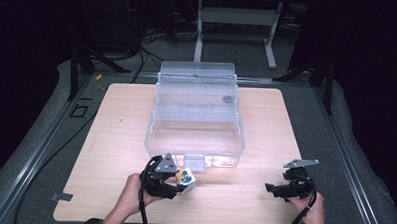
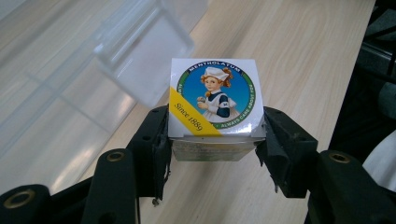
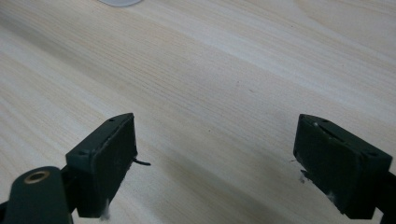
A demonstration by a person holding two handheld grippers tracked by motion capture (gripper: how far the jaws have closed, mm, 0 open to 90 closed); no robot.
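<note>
We have the small carton [image 2: 212, 100] clamped in our left gripper [image 2: 214, 140] just before the open clear bin [image 1: 194, 137], placing it inside remains, and our right gripper [image 3: 215, 158] rests open on the surface [image 1: 266, 124].

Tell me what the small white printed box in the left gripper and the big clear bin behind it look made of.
The small white printed box looks like thin glossy cardboard: sharp folded edges, printed label, slight sheen. The big clear bin looks like rigid transparent plastic: the table shows through its walls, which catch glare. The left gripper clamps the box's sides.
</note>
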